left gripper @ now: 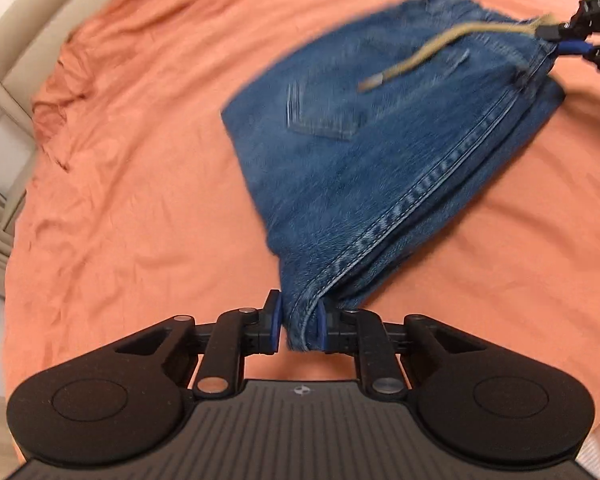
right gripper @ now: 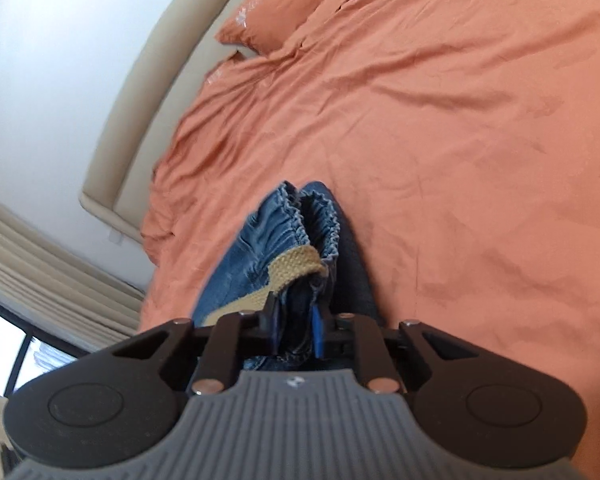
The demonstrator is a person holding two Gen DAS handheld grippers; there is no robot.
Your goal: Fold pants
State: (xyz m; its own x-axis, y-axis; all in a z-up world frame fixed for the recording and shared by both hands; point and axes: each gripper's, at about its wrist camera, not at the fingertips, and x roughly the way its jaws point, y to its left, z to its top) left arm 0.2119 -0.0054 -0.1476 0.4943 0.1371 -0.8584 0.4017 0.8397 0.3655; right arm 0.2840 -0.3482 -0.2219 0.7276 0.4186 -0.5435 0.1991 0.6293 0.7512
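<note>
Blue denim pants point(left gripper: 364, 152) lie on an orange bed sheet point(left gripper: 132, 184), with a back pocket and a tan drawstring point(left gripper: 420, 56) showing. My left gripper point(left gripper: 299, 322) is shut on a stitched denim edge at the near end, the cloth bunched between its blue pads. At the far upper right the right gripper point(left gripper: 556, 42) pinches the waistband end. In the right wrist view my right gripper point(right gripper: 296, 334) is shut on the gathered elastic waistband point(right gripper: 304, 220), with a tan woven band point(right gripper: 296, 266) just ahead of its fingers.
A beige padded headboard point(right gripper: 152, 92) and white wall lie beyond the sheet. An orange pillow point(right gripper: 284, 12) sits near the headboard. Pleated beige curtains point(right gripper: 40, 256) and a window are at the lower left. Wrinkled orange sheet spreads to the right of the pants.
</note>
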